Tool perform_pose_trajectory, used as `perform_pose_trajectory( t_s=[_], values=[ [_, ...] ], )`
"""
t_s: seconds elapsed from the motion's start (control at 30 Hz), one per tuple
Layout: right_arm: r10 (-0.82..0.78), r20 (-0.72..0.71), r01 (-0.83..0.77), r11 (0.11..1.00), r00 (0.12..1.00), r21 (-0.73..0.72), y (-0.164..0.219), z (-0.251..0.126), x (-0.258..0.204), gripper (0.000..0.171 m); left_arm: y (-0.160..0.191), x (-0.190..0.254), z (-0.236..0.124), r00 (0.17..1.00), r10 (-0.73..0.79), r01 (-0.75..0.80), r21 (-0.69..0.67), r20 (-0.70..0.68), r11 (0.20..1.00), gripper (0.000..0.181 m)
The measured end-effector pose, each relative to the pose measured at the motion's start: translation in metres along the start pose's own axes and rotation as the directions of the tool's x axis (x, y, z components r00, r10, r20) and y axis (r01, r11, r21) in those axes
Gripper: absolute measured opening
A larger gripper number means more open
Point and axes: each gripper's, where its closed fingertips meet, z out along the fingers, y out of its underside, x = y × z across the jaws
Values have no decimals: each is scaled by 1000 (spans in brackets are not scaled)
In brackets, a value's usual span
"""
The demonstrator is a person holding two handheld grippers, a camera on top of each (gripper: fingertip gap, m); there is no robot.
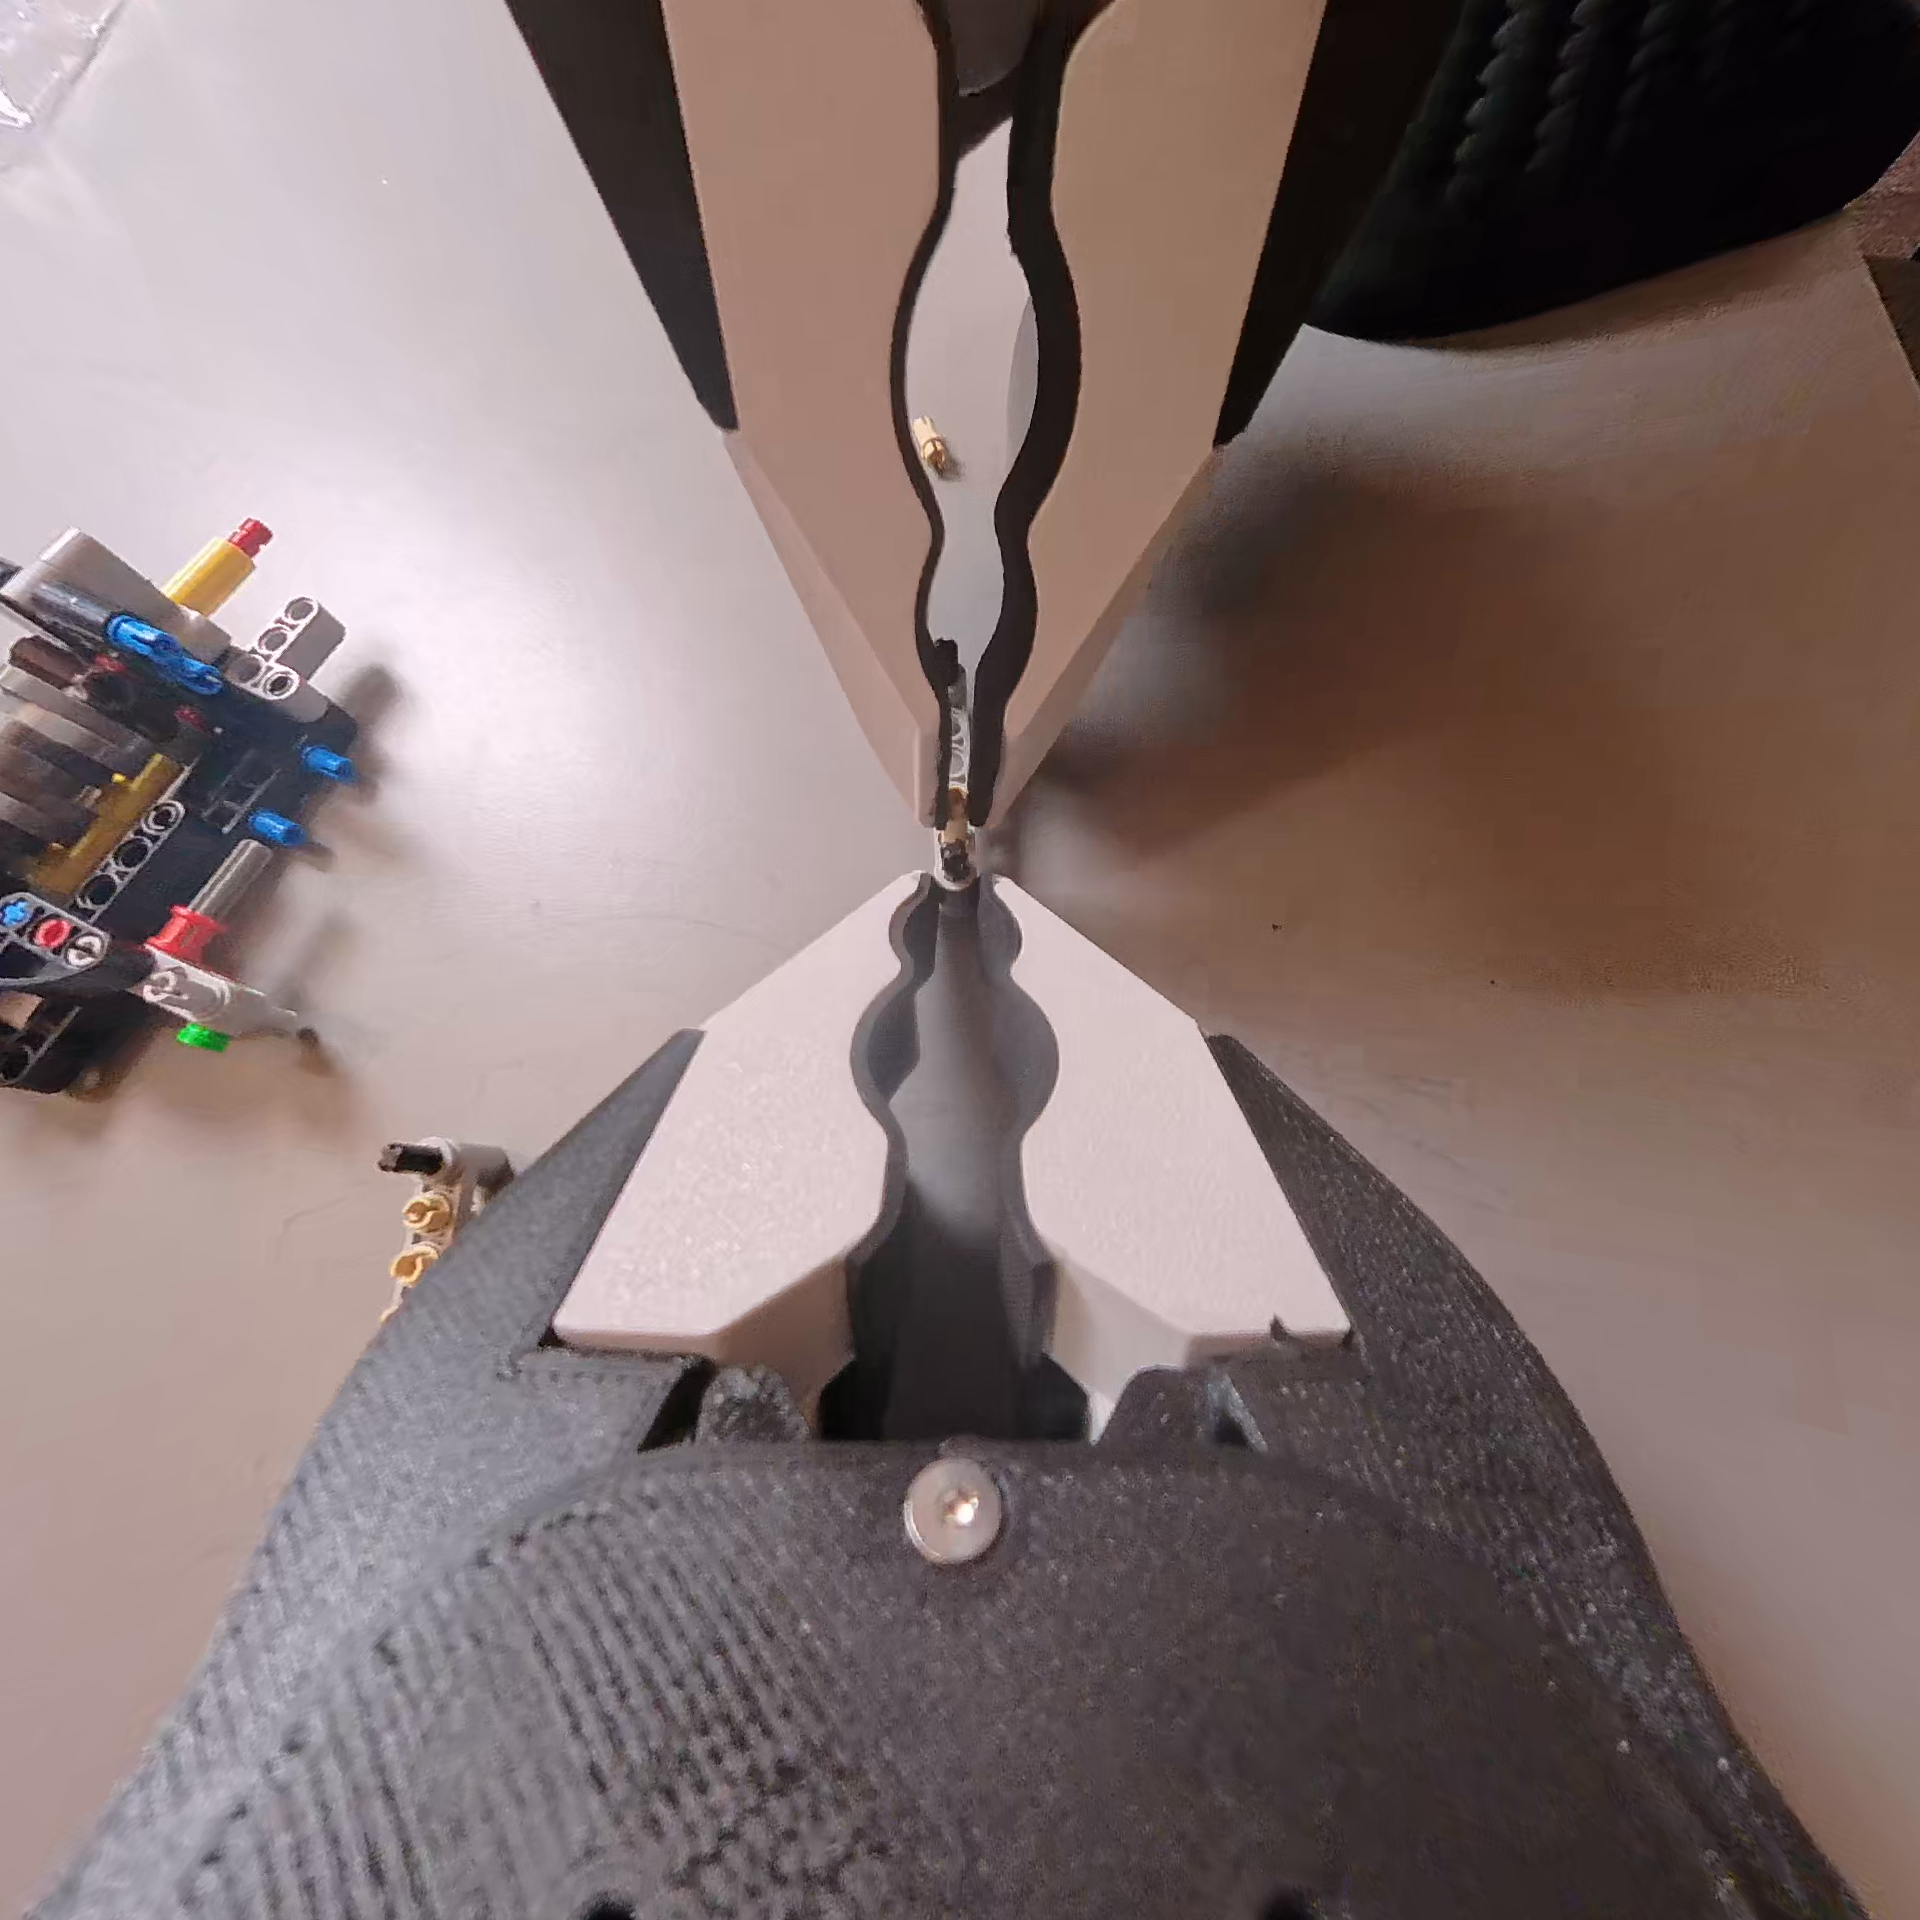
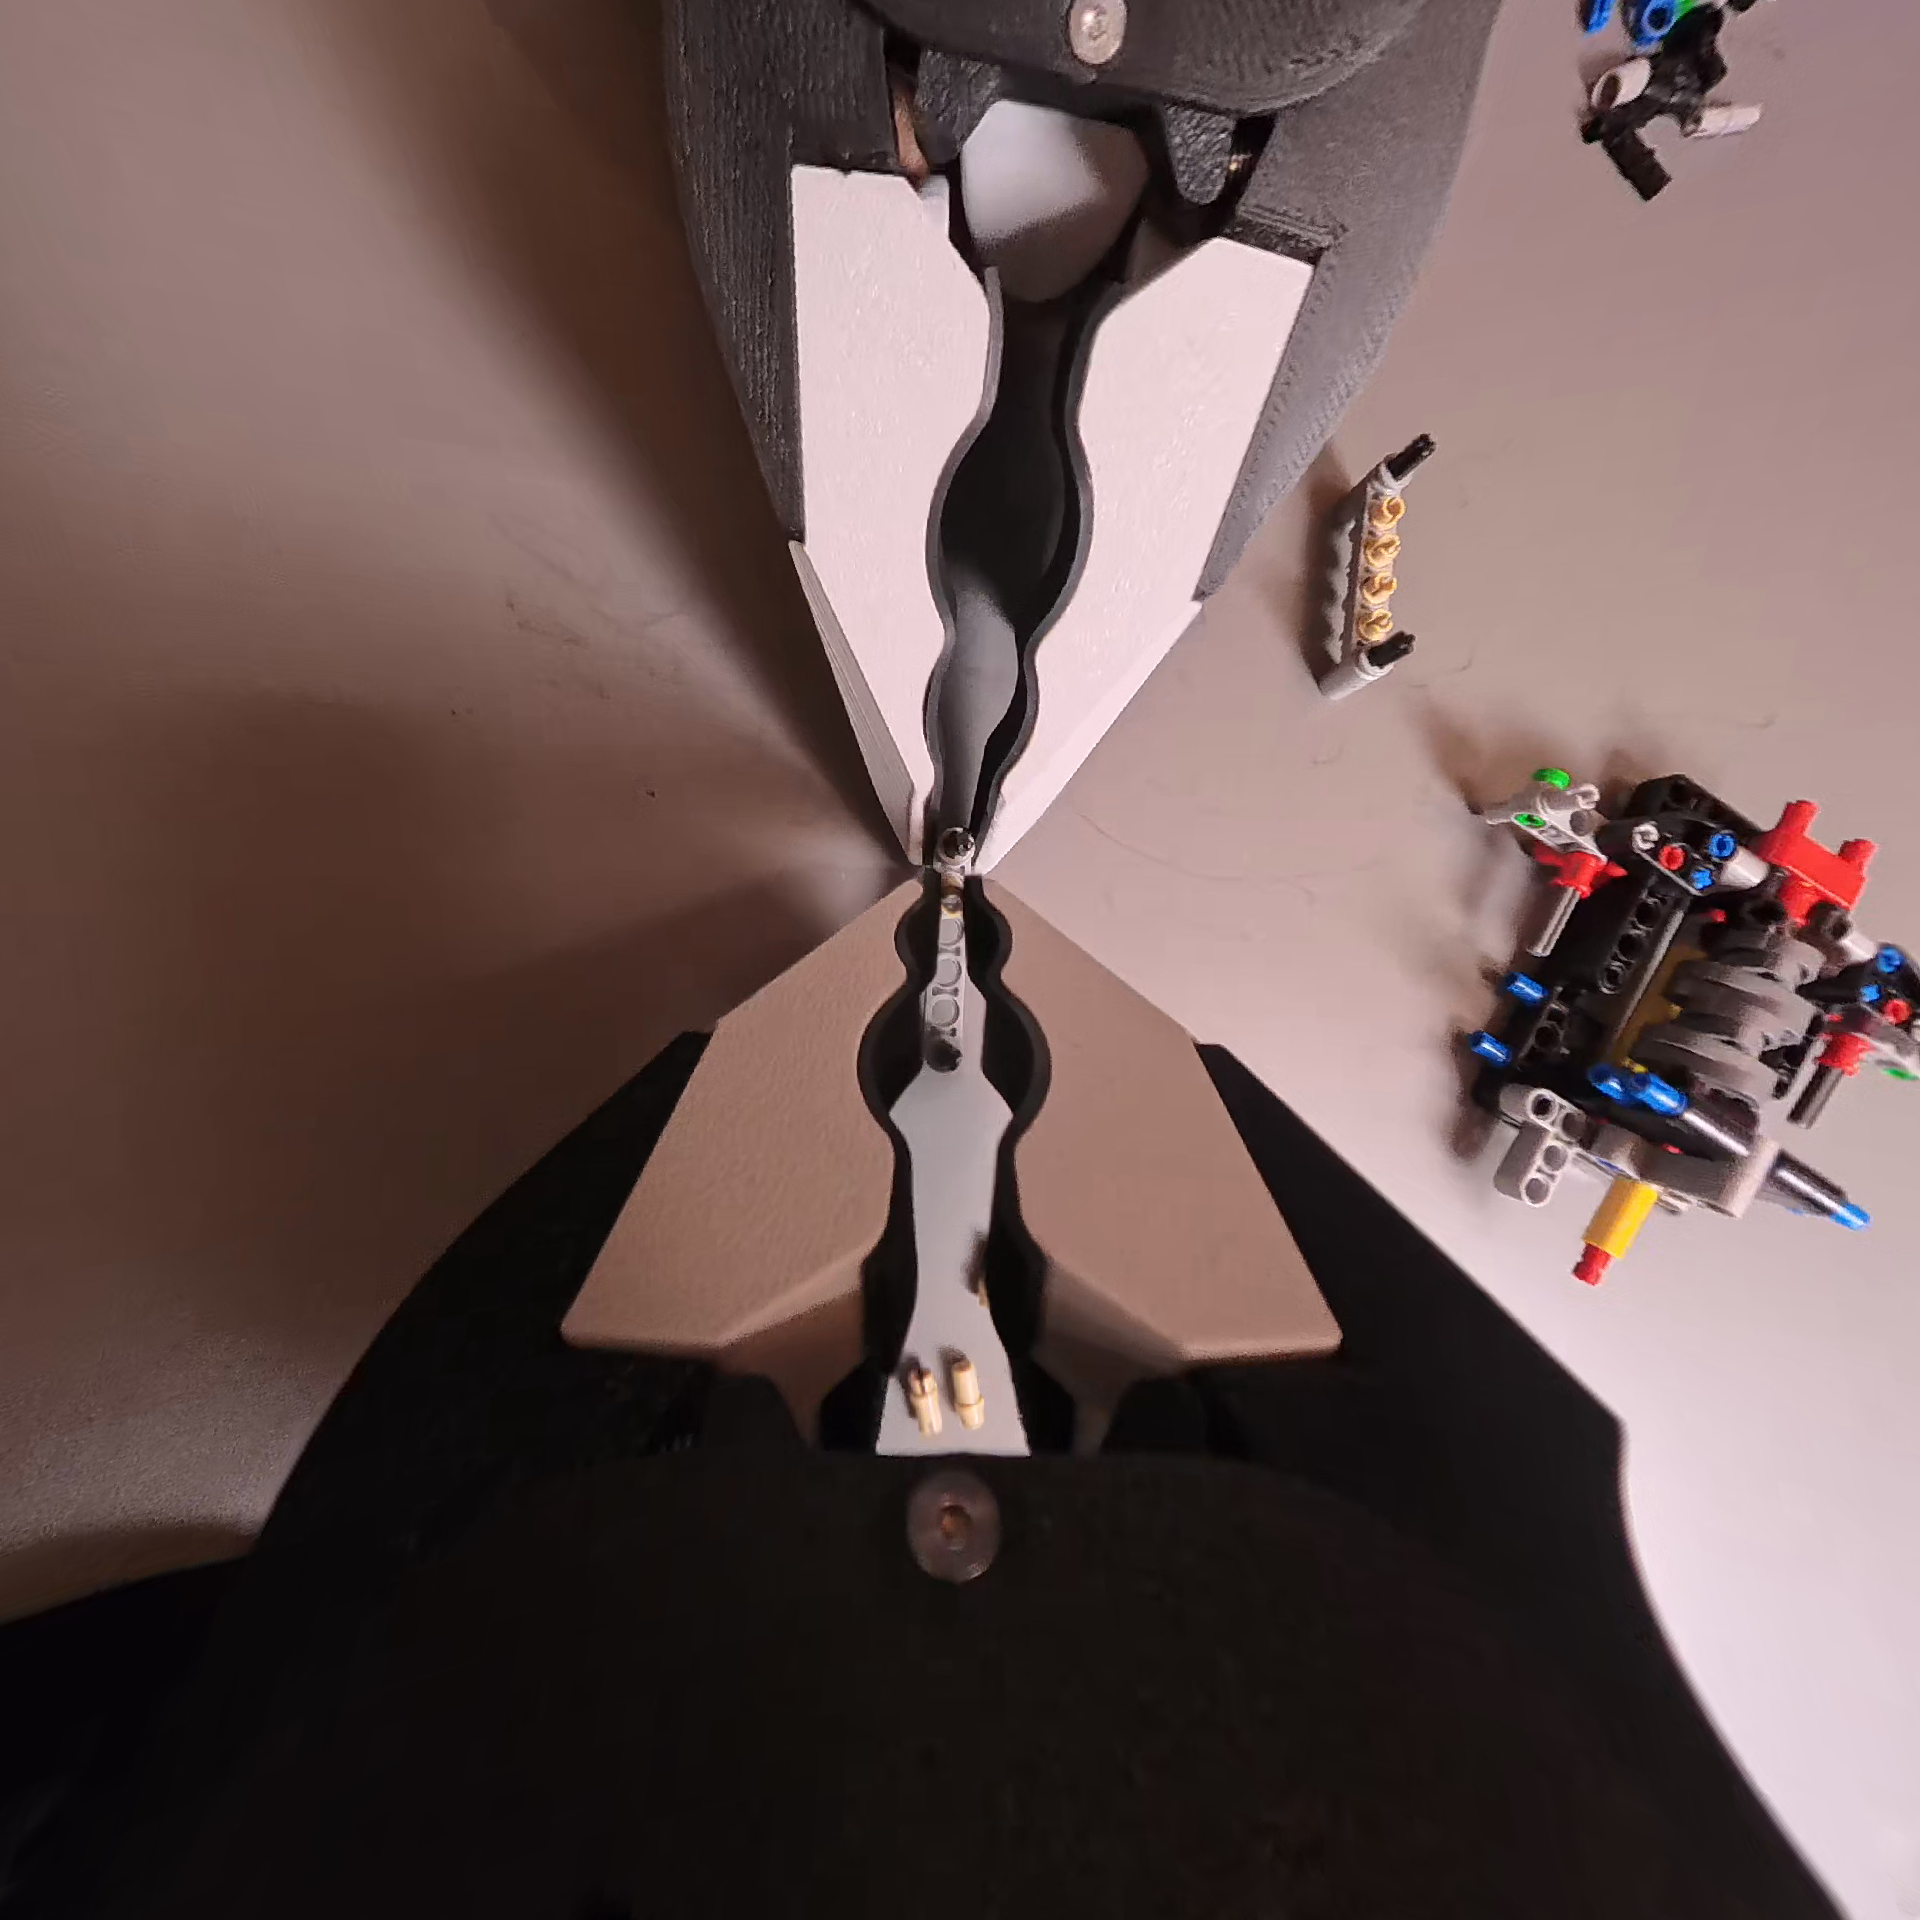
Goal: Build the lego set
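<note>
My right gripper (image 2: 948,885) is shut on a thin light-grey beam (image 2: 945,987) that stands edge-on between its fingers. My left gripper (image 1: 956,883) is shut on a small pin (image 1: 954,864) and meets the right gripper tip to tip above the table. The pin's end touches the end of the beam (image 1: 957,743), where a tan pin (image 1: 956,826) sits. The right gripper comes in from the top of the left wrist view (image 1: 961,816). The left gripper comes in from the top of the right wrist view (image 2: 951,854).
A partly built black, grey, red and yellow model (image 1: 135,810) (image 2: 1704,1018) lies on the beige table. A grey beam with several tan pins (image 2: 1366,571) (image 1: 442,1205) lies near it. Loose tan pins (image 2: 945,1392) (image 1: 935,447) lie under the right gripper. A pile of parts (image 2: 1662,83) lies farther off.
</note>
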Motion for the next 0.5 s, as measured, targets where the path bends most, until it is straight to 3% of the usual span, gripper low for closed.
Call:
perform_pose_trajectory(
  t_s=[0.23, 0.5],
  values=[
    [-77, 41, 83, 984, 996, -159, 2, 7, -1, 4, 0, 0, 0, 1000, -4, 4, -1, -7, 1000, 6],
    [-52, 74, 64, 982, 996, -177, 1, 8, -1, 3, 1, 1, 0, 1000, -8, 8, 0, -15, 1000, 6]
  ],
)
